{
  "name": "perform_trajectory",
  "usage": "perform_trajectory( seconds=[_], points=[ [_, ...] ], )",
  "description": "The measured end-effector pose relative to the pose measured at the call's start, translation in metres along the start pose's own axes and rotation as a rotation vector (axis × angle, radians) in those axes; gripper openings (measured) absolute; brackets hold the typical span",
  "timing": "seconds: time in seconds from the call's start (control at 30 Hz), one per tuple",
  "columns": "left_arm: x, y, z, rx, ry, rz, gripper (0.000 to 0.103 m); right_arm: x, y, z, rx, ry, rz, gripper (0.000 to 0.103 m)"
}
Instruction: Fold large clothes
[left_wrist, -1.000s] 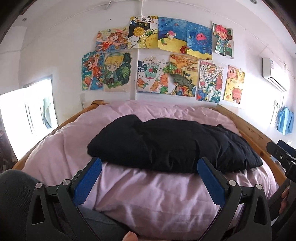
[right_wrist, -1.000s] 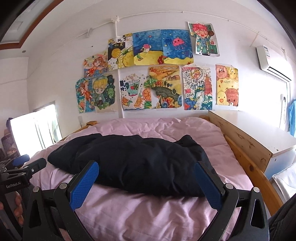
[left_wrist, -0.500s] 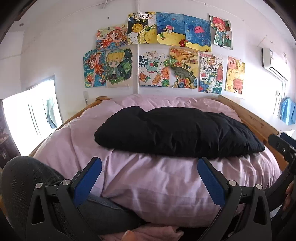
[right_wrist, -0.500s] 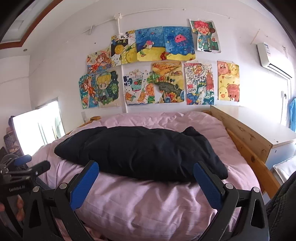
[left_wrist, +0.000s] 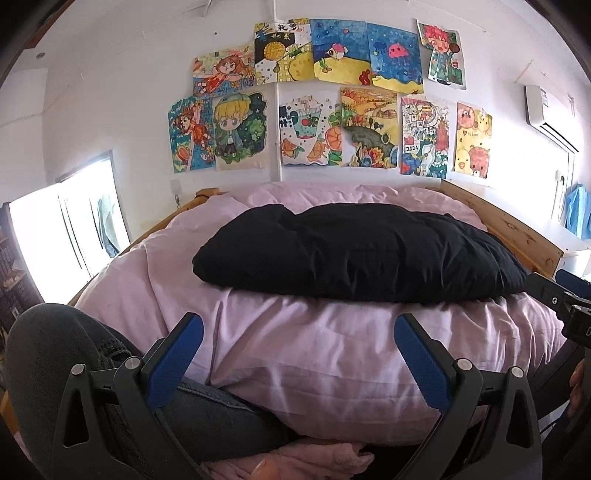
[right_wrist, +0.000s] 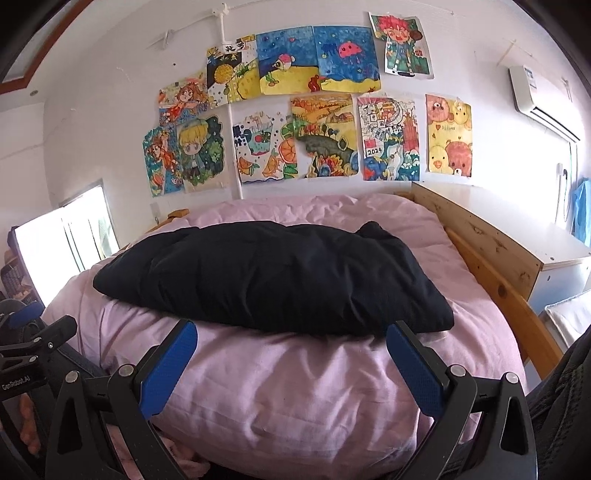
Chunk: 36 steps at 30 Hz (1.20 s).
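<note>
Both claws gape before black garment (left_wrist: 354, 254).

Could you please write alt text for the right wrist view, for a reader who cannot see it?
A folded black garment lies on a pink duvet on a wooden-framed bed. The open right gripper hovers short of it, holding nothing. Children's drawings cover the white wall behind.

1 black garment (left_wrist: 354, 254) lies on 1 pink duvet (left_wrist: 332, 347). 2 grippers show: left (left_wrist: 299, 354), right (right_wrist: 291, 354). 11 drawings (left_wrist: 369, 129) hang on the wall, beside 1 air conditioner (left_wrist: 546, 114).
</note>
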<state>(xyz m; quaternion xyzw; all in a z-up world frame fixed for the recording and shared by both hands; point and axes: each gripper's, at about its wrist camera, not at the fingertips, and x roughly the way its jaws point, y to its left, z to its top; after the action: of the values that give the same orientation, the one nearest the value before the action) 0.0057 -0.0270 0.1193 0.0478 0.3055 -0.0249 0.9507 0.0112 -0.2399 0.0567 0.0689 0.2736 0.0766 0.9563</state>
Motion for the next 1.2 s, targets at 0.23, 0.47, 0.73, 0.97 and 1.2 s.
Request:
perform_trajectory(
  seconds=[0.23, 0.47, 0.73, 0.97, 1.2],
  points=[
    [0.0015, 0.0029, 0.0005, -0.008, 0.006, -0.004, 0.102, 0.0004, 0.0015, 0.0001, 0.001, 0.0, -0.001, 0.103],
    [0.0013, 0.0046, -0.0004, -0.004, 0.008, -0.004, 0.102, 0.0009, 0.0018, 0.0003, 0.002, 0.0, 0.001, 0.103],
    [0.001, 0.0045, -0.0003, -0.004, 0.007, -0.003, 0.102, 0.0008, 0.0011, 0.0004, 0.002, 0.001, 0.002, 0.103],
    [0.001, 0.0053, -0.0003, -0.003, 0.007, -0.003, 0.102, 0.0007, 0.0007, 0.0006, 0.002, 0.001, 0.003, 0.103],
    [0.0011, 0.0057, -0.0002, -0.002, 0.007, -0.003, 0.102, 0.0007, 0.0009, 0.0006, 0.002, 0.001, 0.003, 0.103]
  ],
)
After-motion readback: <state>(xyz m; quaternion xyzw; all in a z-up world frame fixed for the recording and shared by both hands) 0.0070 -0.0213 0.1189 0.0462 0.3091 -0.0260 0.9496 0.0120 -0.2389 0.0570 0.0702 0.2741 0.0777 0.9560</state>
